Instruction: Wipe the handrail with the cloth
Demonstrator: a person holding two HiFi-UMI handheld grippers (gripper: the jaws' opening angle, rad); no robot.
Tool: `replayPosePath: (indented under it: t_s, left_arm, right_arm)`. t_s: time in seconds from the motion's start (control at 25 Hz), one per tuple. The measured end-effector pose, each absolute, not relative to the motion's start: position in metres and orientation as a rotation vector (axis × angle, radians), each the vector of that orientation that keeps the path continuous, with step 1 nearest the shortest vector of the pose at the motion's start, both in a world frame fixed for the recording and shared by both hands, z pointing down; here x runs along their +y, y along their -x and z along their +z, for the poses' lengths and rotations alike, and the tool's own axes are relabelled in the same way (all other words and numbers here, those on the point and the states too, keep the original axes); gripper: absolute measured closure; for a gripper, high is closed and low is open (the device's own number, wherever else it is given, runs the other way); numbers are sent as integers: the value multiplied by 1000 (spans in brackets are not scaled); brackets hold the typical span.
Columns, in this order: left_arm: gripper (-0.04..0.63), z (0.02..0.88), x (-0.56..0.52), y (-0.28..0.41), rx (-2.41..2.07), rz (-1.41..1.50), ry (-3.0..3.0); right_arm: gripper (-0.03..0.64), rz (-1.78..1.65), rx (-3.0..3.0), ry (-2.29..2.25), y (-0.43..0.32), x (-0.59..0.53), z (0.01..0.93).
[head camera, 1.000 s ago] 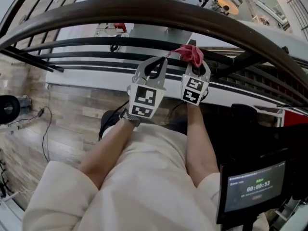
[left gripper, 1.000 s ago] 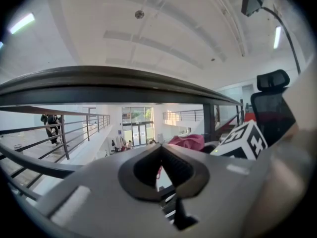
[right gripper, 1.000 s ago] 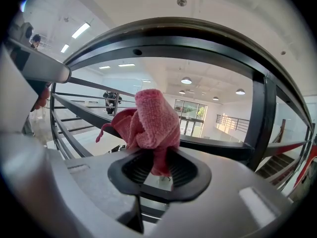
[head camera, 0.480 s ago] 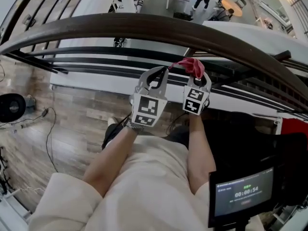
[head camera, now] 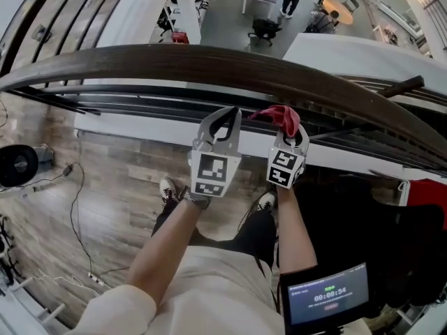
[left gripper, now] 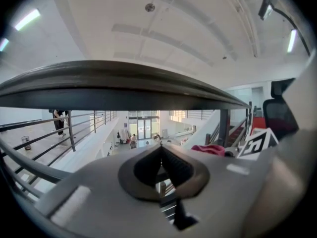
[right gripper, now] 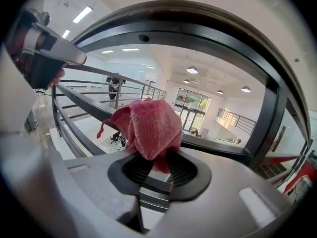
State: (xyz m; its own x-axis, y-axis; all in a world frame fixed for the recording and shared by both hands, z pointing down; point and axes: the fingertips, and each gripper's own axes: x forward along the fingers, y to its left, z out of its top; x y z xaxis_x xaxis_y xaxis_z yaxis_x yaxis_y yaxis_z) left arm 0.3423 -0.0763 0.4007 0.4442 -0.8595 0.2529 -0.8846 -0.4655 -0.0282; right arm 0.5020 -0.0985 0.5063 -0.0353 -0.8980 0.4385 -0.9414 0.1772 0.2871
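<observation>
Head view, near to far: grips the bunched red cloth (head camera: 282, 116) in the right gripper (head camera: 287, 130), pads pinched on its lower fold; carries the left gripper (head camera: 232, 112) just beside, closed tight on nothing. Hovers both under the dark handrail (head camera: 209, 58), cloth near it but apart. Looks like the approach, wiping not yet begun. Calls next for lifting the cloth onto the rail, then sliding along it. Cannot judge dirt on the rail; loses both rail ends past the frame edges.

Wood-plank floor (head camera: 112, 187), white ceiling (left gripper: 163, 29), strip lights (left gripper: 27, 20)
</observation>
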Motion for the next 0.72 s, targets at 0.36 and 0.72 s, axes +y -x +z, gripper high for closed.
replayPosePath:
  t_s: [0.36, 0.72]
  left_arm:
    - [589, 416, -77, -322, -1502, 383, -2593]
    - [589, 414, -80, -315, -1510, 438, -2643]
  right_arm:
    - [525, 185, -1898, -1807, -500, -98, 507]
    - [527, 190, -1897, -1903, -501, -94, 503]
